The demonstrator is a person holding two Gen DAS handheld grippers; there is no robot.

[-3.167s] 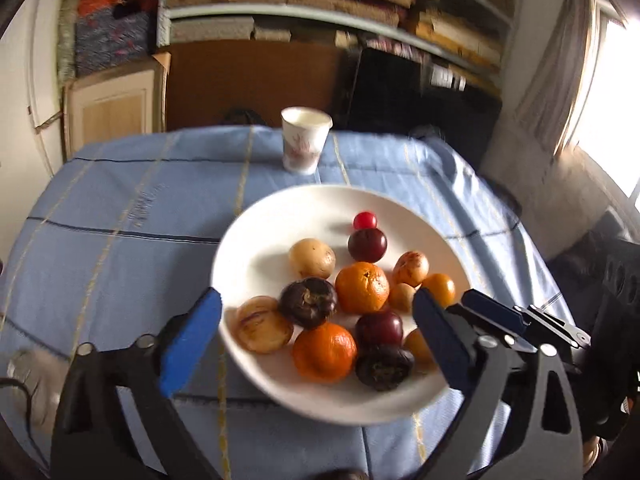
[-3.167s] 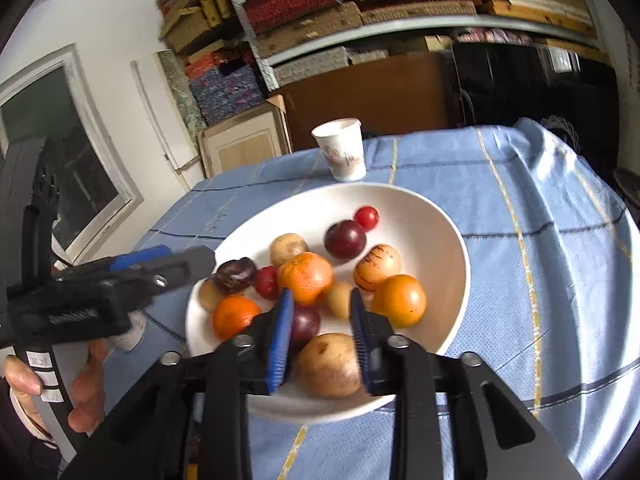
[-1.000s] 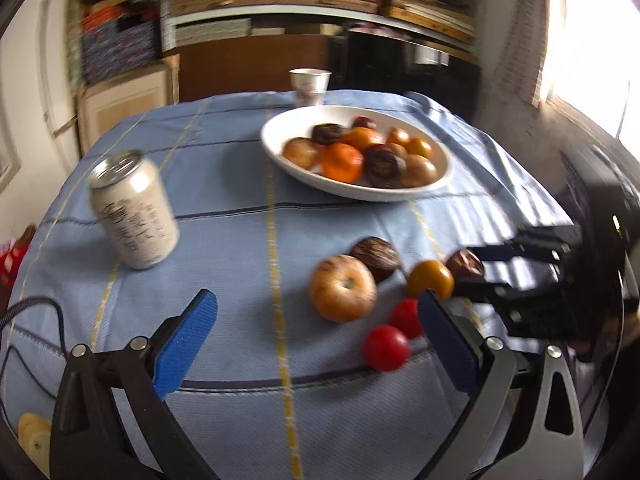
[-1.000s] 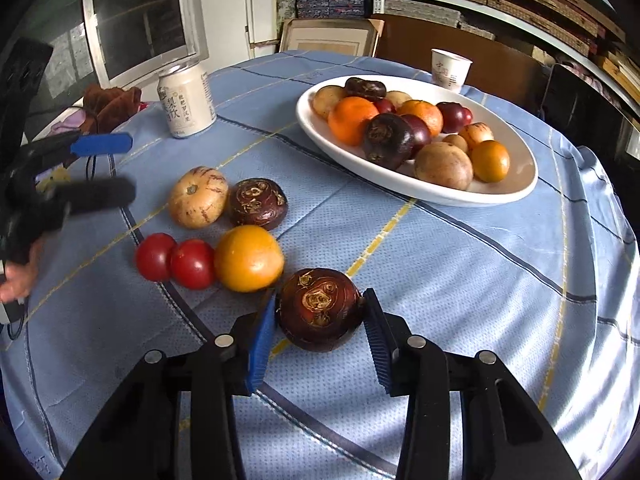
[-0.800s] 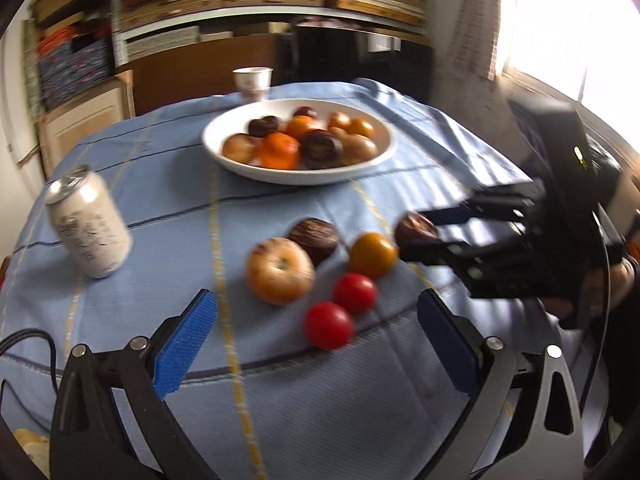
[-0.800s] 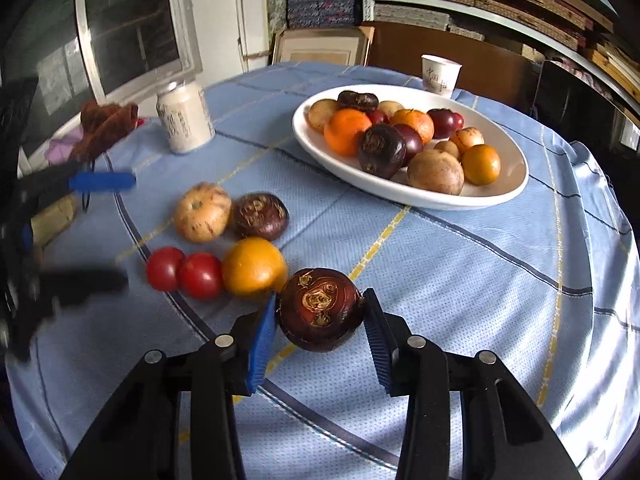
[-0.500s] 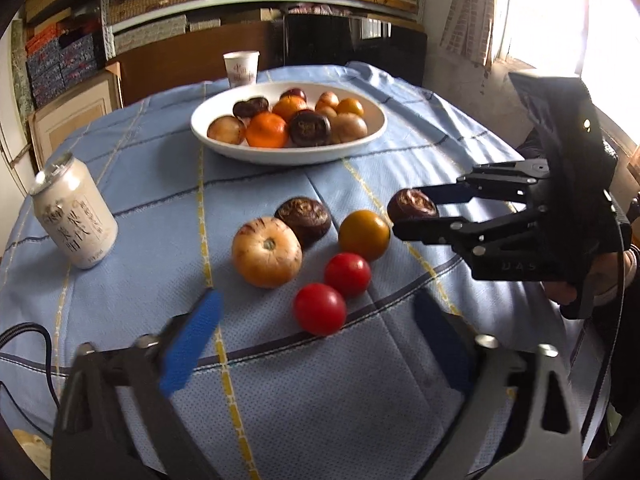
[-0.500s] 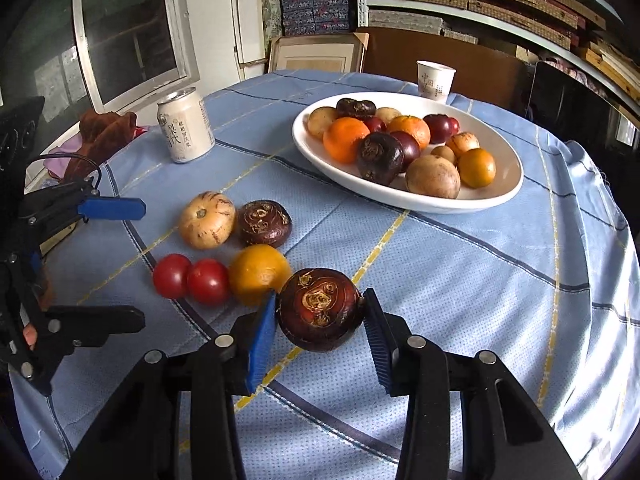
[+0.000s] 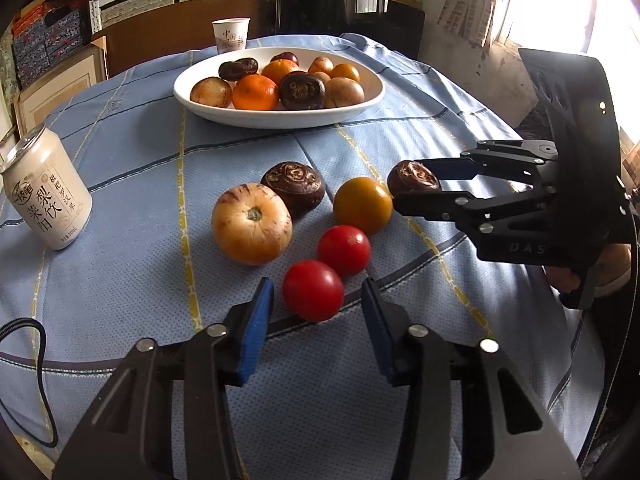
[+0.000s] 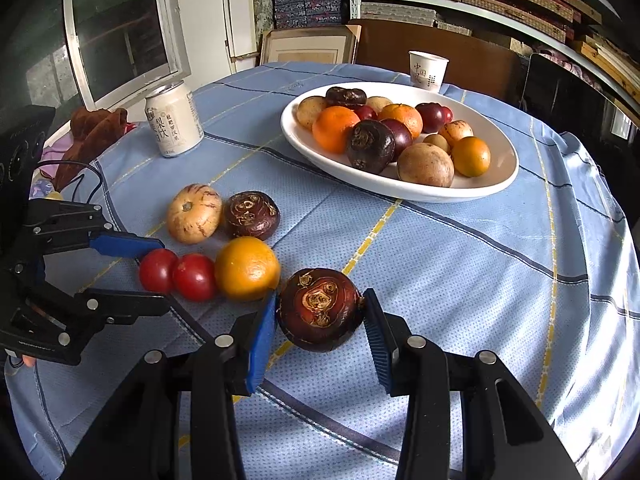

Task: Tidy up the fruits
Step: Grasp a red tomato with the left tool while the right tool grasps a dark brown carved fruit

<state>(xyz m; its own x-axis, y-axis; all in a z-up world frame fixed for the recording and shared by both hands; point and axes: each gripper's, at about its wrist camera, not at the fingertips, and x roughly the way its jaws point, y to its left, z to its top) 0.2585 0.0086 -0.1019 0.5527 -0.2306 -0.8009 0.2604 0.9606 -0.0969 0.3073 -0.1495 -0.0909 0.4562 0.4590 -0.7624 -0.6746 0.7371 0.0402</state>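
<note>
My left gripper (image 9: 316, 320) is closing around the nearer red tomato (image 9: 313, 295), which lies on the blue tablecloth; a thin gap shows beside each blue pad. A second red tomato (image 9: 344, 250), a yellow-orange fruit (image 9: 363, 205), a pale striped fruit (image 9: 252, 229) and a dark brown fruit (image 9: 294, 188) lie just beyond it. My right gripper (image 10: 320, 320) is shut on another dark brown fruit (image 10: 320, 310), right beside the yellow-orange fruit (image 10: 247, 268). The white plate (image 10: 400, 194) behind holds several more fruits.
A pale drink can (image 9: 44, 196) stands at the left, and a paper cup (image 9: 231, 36) stands behind the plate. A brown cloth (image 10: 92, 132) and a cable lie at the table's left edge. Shelves and a window surround the round table.
The left gripper has come down and closer to the loose fruits, and its jaws have narrowed from wide open to just around the near tomato. The right gripper has kept still with its fruit.
</note>
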